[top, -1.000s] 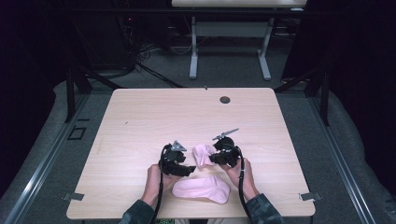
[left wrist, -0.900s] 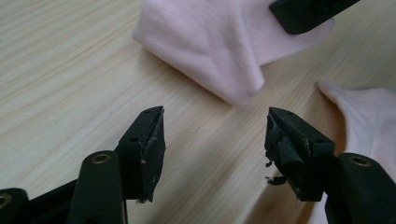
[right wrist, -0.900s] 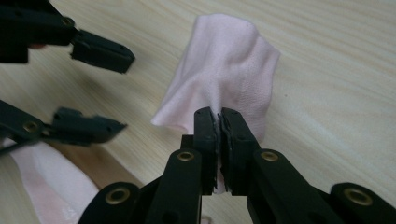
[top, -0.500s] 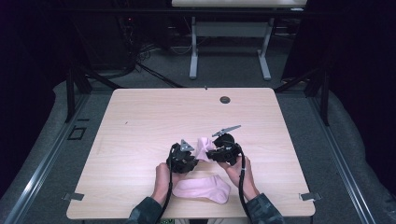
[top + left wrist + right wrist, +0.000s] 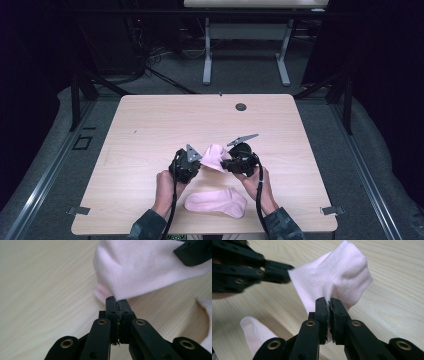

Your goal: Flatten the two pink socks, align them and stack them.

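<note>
Left gripper (image 5: 196, 161): my jaws have just been closing, now pinching the sock's (image 5: 214, 156) edge.
Right gripper (image 5: 226, 162): jaws clamped on its other edge.
Sock: stretched between them, seemingly clear of the worktop (image 5: 150, 130).
Second sock (image 5: 216, 202): flat, near me.

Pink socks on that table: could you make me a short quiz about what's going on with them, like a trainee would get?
1. True or false: both hand-held grippers are clamped on the same pink sock.
2. How many pink socks are on or above the table?
3. Where does the other sock lie? A) at the table's far edge B) on the table's near part, between the person's forearms C) on the floor

Key
1. True: the left hand-held gripper and the right hand-held gripper each pinch an edge of the held sock; the left jaws have just closed on it.
2. Two.
3. B: the second sock rests flat on the table.
</note>
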Tool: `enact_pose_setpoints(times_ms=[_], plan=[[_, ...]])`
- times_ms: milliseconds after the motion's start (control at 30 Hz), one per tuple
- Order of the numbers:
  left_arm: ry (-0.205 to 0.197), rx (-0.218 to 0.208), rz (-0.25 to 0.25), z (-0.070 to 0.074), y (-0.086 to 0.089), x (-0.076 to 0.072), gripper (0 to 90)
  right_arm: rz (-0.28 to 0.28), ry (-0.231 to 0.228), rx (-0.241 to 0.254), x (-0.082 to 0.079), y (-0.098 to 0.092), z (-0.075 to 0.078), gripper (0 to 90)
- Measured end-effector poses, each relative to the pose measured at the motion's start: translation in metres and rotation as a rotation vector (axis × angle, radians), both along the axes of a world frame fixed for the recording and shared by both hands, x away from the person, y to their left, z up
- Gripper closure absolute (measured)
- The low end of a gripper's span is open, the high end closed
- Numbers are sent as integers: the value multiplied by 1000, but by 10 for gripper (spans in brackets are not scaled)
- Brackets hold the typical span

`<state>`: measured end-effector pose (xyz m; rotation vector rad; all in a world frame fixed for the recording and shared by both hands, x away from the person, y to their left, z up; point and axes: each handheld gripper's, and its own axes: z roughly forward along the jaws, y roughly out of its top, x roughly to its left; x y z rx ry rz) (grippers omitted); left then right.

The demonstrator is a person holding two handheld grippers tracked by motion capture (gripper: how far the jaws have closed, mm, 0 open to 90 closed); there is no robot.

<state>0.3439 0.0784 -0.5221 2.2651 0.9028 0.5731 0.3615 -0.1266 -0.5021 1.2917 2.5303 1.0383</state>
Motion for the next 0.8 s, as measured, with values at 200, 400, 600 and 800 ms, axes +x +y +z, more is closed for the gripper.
enact_pose_setpoints(times_ms=[200,400,600,800], plan=[[24,123,-79,-11,-27,-11,887,4,22,-82,-1,-5,-20,843],[140,22,-92,-22,-22,-3,642,15,51,-182,1,-18,-38,788],[143,-70,14,-7,3,10,453,2,42,-117,-1,-36,-33,652],[159,-83,72,2,6,28,435,-130,-1,-121,3,-53,-23,620]])
